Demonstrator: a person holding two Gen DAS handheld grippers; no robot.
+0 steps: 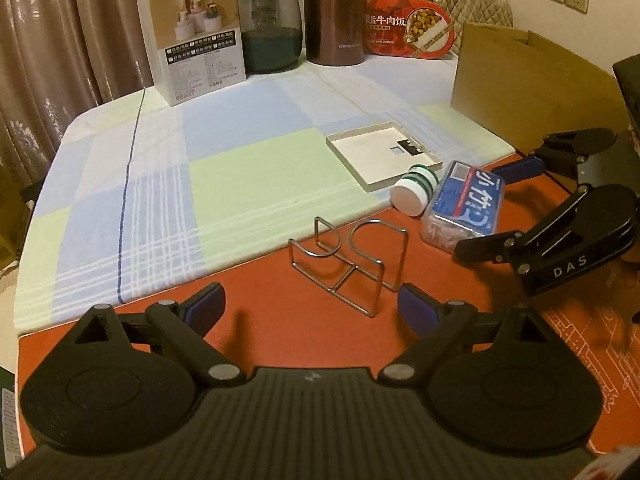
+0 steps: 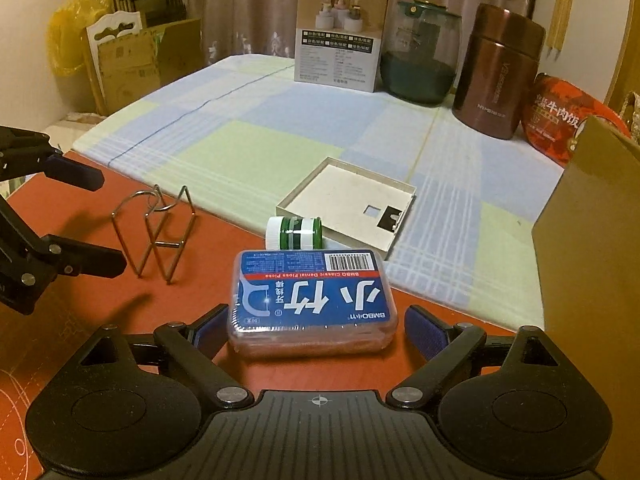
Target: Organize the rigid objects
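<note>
A clear floss-pick box with a blue label [image 2: 312,292] lies on the red mat [image 2: 192,292]. Its near end is between the fingers of my right gripper [image 2: 318,330], which is open, and the pads do not press on it. A bent wire rack [image 1: 348,264] stands just ahead of my open left gripper [image 1: 310,308], with its near corner close to the right fingertip. A small white and green bottle [image 1: 412,192] lies on its side between the floss box [image 1: 460,208] and a shallow white tray [image 1: 384,156]. My right gripper [image 1: 500,208] shows at the right of the left wrist view.
Along the far edge of the checked cloth [image 1: 240,168] stand a product carton [image 1: 192,40], a glass jar [image 1: 270,28], a brown flask [image 1: 334,12] and a red food pack [image 1: 408,26]. A cardboard box [image 1: 532,84] rises at the right.
</note>
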